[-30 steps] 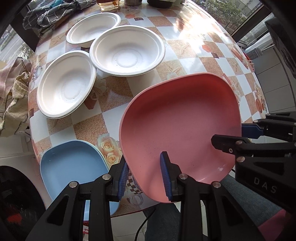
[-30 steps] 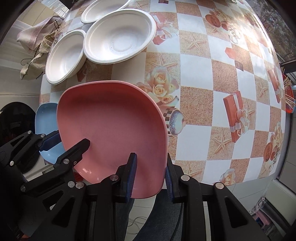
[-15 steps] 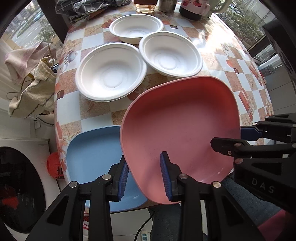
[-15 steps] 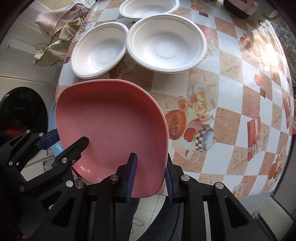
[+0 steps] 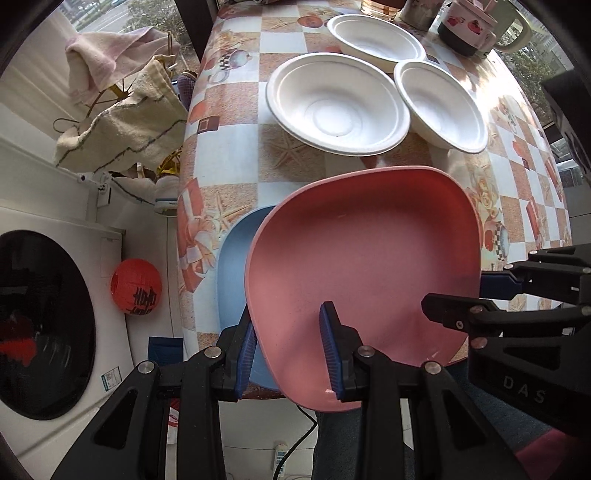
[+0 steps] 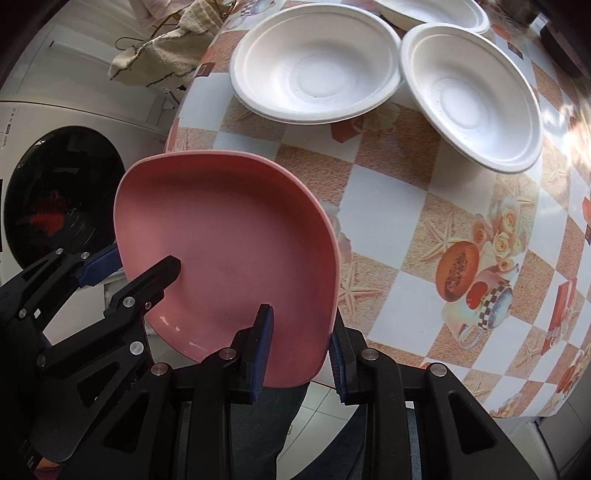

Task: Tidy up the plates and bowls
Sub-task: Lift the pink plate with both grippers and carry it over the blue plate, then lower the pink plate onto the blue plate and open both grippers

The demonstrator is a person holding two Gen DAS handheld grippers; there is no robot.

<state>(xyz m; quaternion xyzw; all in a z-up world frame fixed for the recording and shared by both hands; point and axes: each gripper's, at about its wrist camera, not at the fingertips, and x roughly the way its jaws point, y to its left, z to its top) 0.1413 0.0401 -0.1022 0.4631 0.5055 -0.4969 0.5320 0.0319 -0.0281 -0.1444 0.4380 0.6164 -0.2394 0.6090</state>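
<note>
Both grippers hold one pink plate (image 5: 362, 254) above the table's near left corner. My left gripper (image 5: 290, 345) is shut on its near left rim. My right gripper (image 6: 299, 350) is shut on its near right rim (image 6: 236, 236); it also shows in the left wrist view (image 5: 491, 295). A blue plate (image 5: 234, 266) lies on the table, mostly hidden under the pink plate. Three white bowls stand further back: one (image 5: 336, 103) in the middle, one (image 5: 441, 107) to its right, one (image 5: 376, 42) behind; two show clearly in the right wrist view (image 6: 314, 66) (image 6: 469, 92).
The round table (image 5: 240, 155) has a checked patterned cloth. Cups and a mug (image 5: 467, 24) stand at its far edge. Left of the table are a washing machine (image 5: 44, 325), a red lantern (image 5: 136, 286) and towels (image 5: 122, 125) on a rack.
Both grippers have carried the pink plate leftward, so it now hangs over the blue plate and covers most of it. The grips have not changed.
</note>
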